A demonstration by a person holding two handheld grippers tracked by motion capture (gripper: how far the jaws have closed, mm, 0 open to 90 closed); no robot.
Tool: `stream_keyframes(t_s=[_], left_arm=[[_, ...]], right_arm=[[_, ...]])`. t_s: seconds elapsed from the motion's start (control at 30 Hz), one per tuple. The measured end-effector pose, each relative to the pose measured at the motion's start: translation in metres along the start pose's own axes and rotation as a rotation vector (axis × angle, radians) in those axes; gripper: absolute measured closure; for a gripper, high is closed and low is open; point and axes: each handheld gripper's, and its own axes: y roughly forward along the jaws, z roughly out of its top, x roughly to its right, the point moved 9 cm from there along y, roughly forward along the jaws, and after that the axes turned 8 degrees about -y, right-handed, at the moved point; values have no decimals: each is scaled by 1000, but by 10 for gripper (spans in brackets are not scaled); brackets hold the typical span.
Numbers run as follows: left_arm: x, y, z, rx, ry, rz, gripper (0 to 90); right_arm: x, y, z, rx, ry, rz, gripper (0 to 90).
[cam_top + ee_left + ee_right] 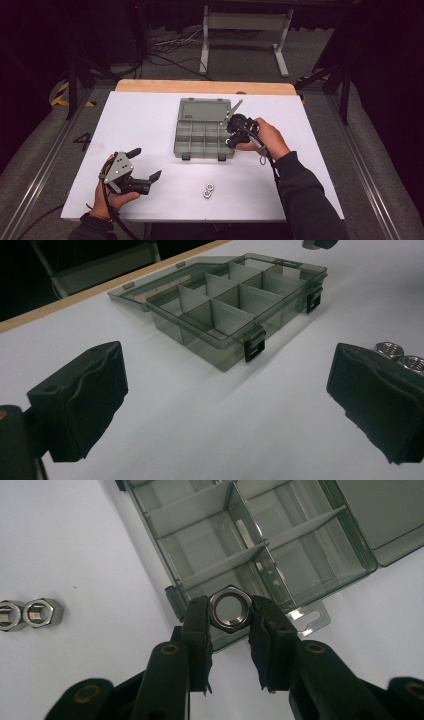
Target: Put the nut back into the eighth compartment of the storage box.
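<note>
A: What do the right gripper (229,630)'s fingers (198,630) have?

B: A hex nut (230,609), pinched flat-to-flat between the two tips, its bore facing the camera. The fingers are closed on it.

A: And where is that nut relative to the box (260,545)?

B: Held over the box's near corner, by a latch. Beyond the fingertips lie the divided compartments; the lid (205,109) is folded back flat on the bench (150,125) past them. In the high view the right gripper (235,131) sits at the box's right edge, hand (265,137) behind it.

A: The left gripper (146,164)?

B: Its fingers (80,400) are spread wide with nothing between them, just bare bench. It is held low near the front left of the bench, well apart from the box (205,140).

A: Anything near those fingers?

B: Two more nuts (400,356), side by side and touching, just behind the right-hand finger in the left gripper view, partly hidden by it. From above, the pair (208,190) lies on the bench between the left fingertips and the right forearm, in front of the box. The box (240,305) lies straight ahead of the open fingers, farther off.

A: Are the compartments holding anything?

B: I cannot tell for certain; the plastic is smoky and reflective.
</note>
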Motion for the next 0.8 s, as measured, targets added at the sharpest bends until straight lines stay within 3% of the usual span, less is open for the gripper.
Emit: stream_keyframes(t_s=[0.8], left_arm=[[2,1,-1,-6,-3,-13,36]], right_arm=[[1,36,3,-54,16,36,705]])
